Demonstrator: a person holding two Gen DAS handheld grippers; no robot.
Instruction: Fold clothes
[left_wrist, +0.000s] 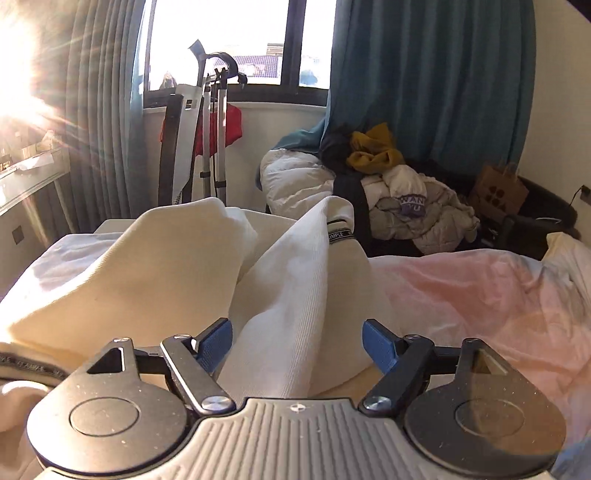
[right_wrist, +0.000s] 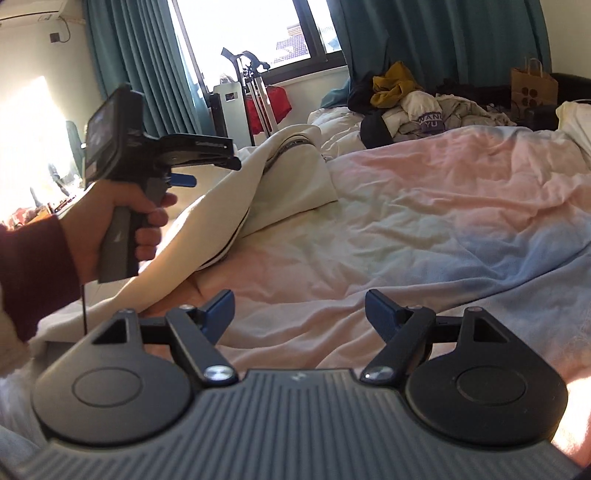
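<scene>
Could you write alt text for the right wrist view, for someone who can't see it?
An open two-fingered tool hovers over a rumpled pink and blue bedsheet. At left, a hand in a dark red sleeve holds a second tool at a ribbed cream-white garment. A clothes pile lies by the window.

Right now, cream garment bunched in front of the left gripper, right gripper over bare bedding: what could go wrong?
1. The left gripper has cloth of the cream garment between open jaws; closing could pinch several bunched layers, not one edge.
2. The right gripper is open over the pink duvet; it may grab bedding instead.
3. Sun glare washes out the left view's edge, hiding part of the garment.
</scene>
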